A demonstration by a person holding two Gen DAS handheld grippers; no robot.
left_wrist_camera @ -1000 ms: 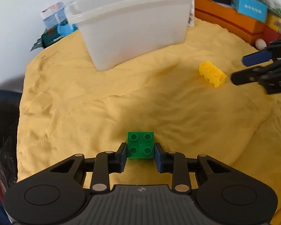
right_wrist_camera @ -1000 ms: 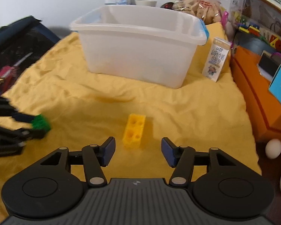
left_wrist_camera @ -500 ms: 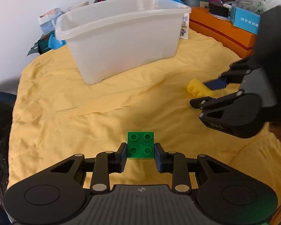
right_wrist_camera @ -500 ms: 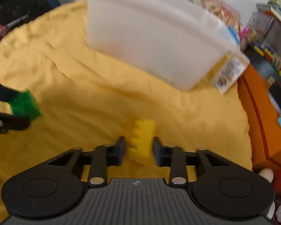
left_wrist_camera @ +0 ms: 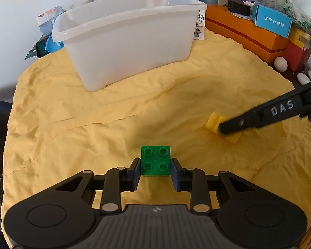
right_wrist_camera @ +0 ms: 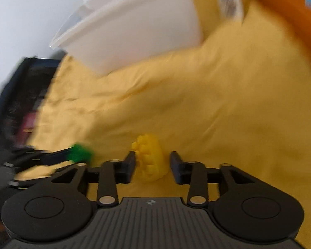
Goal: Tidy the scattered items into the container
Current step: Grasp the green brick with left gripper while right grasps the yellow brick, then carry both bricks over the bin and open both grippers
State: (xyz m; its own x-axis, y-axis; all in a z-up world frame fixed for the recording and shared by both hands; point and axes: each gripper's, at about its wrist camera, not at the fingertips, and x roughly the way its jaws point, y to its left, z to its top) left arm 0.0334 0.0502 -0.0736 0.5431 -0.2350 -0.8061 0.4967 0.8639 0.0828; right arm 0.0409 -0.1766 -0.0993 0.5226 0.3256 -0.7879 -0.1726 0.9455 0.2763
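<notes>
While both bricks are still outside the white container (left_wrist_camera: 132, 41), the task looks to be somewhere in its picking-up stage, with nothing yet delivered as far as these views show. The container's inside is hidden behind its near wall, so whether anything already lies in it cannot be told

The left gripper (left_wrist_camera: 155, 171) is clenched on the green brick (left_wrist_camera: 155, 160), its pads pressed against the brick's two sides, studs facing up, above the yellow cloth (left_wrist_camera: 93, 134) and well short of the container. That piece seems secured and only needs carrying over the rim and letting go

The right gripper (right_wrist_camera: 152, 161) is further behind. Its jaws have just been opening again, and the yellow brick (right_wrist_camera: 150, 157) sits between them, tipped so its studs face left. The left finger looks to be touching or nearly touching the brick, while a clear gap shows on the right side, so I judge it not gripped. The right wrist view is smeared with motion, which makes exact contact hard to read. In the left wrist view the same brick (left_wrist_camera: 214, 122) lies on the cloth with one dark finger across it

What remains, by my reckoning: close properly on the yellow brick, lift, and drop both pieces into the container. No other loose bricks show on the cloth
</notes>
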